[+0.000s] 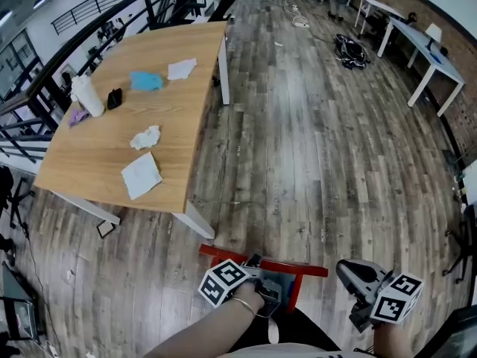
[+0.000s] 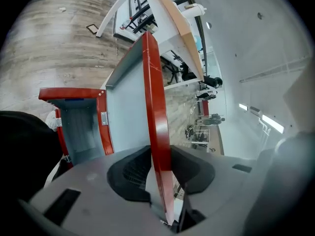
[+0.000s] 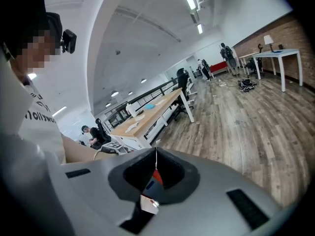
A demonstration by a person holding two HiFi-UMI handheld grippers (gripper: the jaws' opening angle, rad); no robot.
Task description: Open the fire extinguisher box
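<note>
**First:** Red frame, grey inside: where does the fire extinguisher box (image 2: 74,94) stand?

**Second:** On the wood floor (image 1: 320,125), near the closest corner of the table (image 1: 97,170) and right below the person. Its door (image 2: 156,107) stands open, so the box's grey inside shows.

**First:** And the left gripper (image 2: 158,162)?

**Second:** Its jaws are narrow and clamp the door's red free edge, which runs straight up between them. A small silver fitting (image 2: 104,118) sits on the frame where the door meets it.

**First:** The right gripper (image 3: 156,157)?

**Second:** It hangs to the right of the box, apart from it. Its jaws are together, with only a thin seam between the tips. A small red and blue patch shows low behind them, too small to identify.

**First:** What does the table carry?

**Second:** A white cylinder (image 1: 88,95) stands by the left edge. A blue cloth (image 1: 146,80) lies further in, towards the far edge. A crumpled tissue (image 1: 146,137) lies around the middle, and a white sheet (image 1: 141,175) lies near the edge closest to the person.
</note>
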